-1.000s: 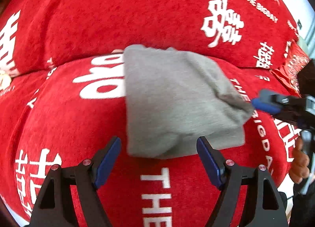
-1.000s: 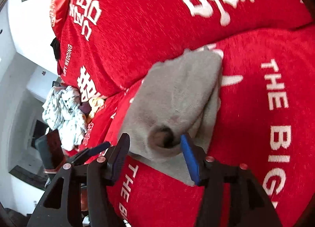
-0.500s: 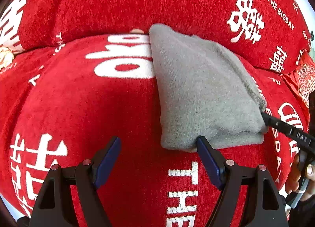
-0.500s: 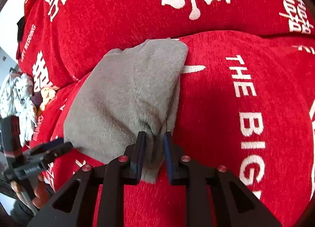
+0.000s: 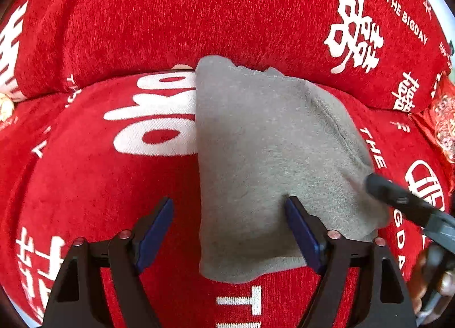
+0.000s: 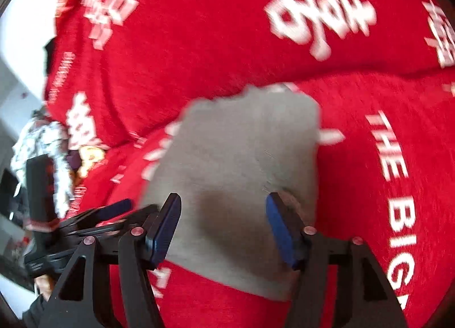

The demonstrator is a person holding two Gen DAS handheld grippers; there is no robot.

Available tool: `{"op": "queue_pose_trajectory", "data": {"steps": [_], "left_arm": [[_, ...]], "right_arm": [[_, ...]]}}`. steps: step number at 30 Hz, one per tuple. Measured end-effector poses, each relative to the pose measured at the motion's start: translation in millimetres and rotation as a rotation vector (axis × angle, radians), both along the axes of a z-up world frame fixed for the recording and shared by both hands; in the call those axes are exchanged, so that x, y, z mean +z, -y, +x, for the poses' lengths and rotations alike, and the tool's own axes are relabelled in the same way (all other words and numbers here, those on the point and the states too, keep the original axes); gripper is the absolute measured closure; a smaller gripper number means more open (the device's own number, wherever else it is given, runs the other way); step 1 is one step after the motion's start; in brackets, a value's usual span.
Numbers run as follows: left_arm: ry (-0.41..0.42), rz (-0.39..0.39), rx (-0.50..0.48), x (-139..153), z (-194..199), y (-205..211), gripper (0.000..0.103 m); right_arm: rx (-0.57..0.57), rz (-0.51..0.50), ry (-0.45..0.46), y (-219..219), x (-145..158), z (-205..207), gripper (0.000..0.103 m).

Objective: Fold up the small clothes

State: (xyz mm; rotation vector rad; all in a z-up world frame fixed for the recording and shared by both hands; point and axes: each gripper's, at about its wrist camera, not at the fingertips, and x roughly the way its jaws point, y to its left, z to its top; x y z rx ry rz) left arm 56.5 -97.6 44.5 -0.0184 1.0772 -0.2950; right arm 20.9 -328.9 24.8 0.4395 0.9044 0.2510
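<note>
Grey garment (image 5: 264,163), folded and fuzzy, lies on red cover (image 5: 113,185). Left gripper (image 5: 230,231) and right gripper (image 6: 224,225) jaws are opening, unclamped over its near edge. Only the right view shows a patterned pile (image 6: 42,151).

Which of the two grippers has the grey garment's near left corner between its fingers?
The left gripper: its opening jaws straddle the grey garment corner; the right gripper hovers over its right side.

Left wrist fisheye: steep downward look, close over the folded grey fleece garment (image 5: 270,157) on the red plush cover with white lettering (image 5: 85,185). Right wrist fisheye: shallower tilt, equally close, motion-blurred. Shared: same garment (image 6: 241,171) and cover (image 6: 369,185), seen from opposite sides.
</note>
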Motion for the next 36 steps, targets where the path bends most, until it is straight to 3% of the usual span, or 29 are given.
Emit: {"op": "queue_pose_trajectory", "data": {"steps": [1, 6, 7, 8, 9, 12, 16, 19, 23, 25, 30, 33, 36], "left_arm": [[0.01, 0.008, -0.002, -0.6, -2.9, -1.1, 0.013], [0.038, 0.039, -0.051, 3.2, -16.0, -2.1, 0.013], [0.048, 0.042, -0.058, 6.3, -18.9, -2.3, 0.013], [0.057, 0.043, -0.066, 9.6, -21.3, -2.7, 0.013], [0.061, 0.041, -0.072, 12.2, -22.5, -3.5, 0.013], [0.078, 0.005, -0.085, 19.8, -23.4, -3.5, 0.013], [0.066, 0.014, -0.076, 15.3, -17.2, -1.2, 0.013], [0.019, -0.035, -0.076, 11.1, -5.5, -7.0, 0.013], [-0.092, -0.153, -0.066, 1.1, 22.2, -16.7, 0.013], [-0.124, -0.167, -0.044, -4.5, 36.9, -17.2, 0.013], [-0.231, -0.24, -0.074, -25.6, 68.5, -3.8, 0.013], [-0.273, -0.26, -0.085, -41.2, 79.6, 7.5, 0.014], [-0.241, -0.254, -0.086, -38.9, 81.0, 15.3, 0.031]], "right_arm": [[0.001, -0.001, -0.017, 2.5, -6.0, -1.2, 0.052], [0.011, -0.022, 0.019, 7.4, 3.5, -18.1, 0.051], [0.007, -0.041, 0.03, 6.3, 9.3, -21.1, 0.045], [-0.005, -0.065, 0.038, 6.1, 13.9, -23.8, 0.032], [-0.039, -0.106, 0.05, 7.0, 20.9, -28.2, 0.029], [-0.028, -0.086, 0.112, 4.3, 35.6, -32.3, 0.029], [0.052, -0.075, 0.149, -15.1, 43.1, -27.6, 0.029], [0.008, -0.145, 0.121, -16.1, 36.7, -16.1, 0.028], [-0.081, -0.096, 0.025, 15.8, 15.1, 0.9, 0.023], [-0.086, -0.097, -0.023, 27.1, 3.5, 12.0, 0.023], [-0.077, 0.06, -0.092, 44.1, -21.3, 40.9, 0.023], [-0.01, 0.159, -0.147, 34.7, -42.5, 64.4, 0.023], [0.015, 0.113, -0.108, 19.7, -41.4, 73.8, 0.03]]}}
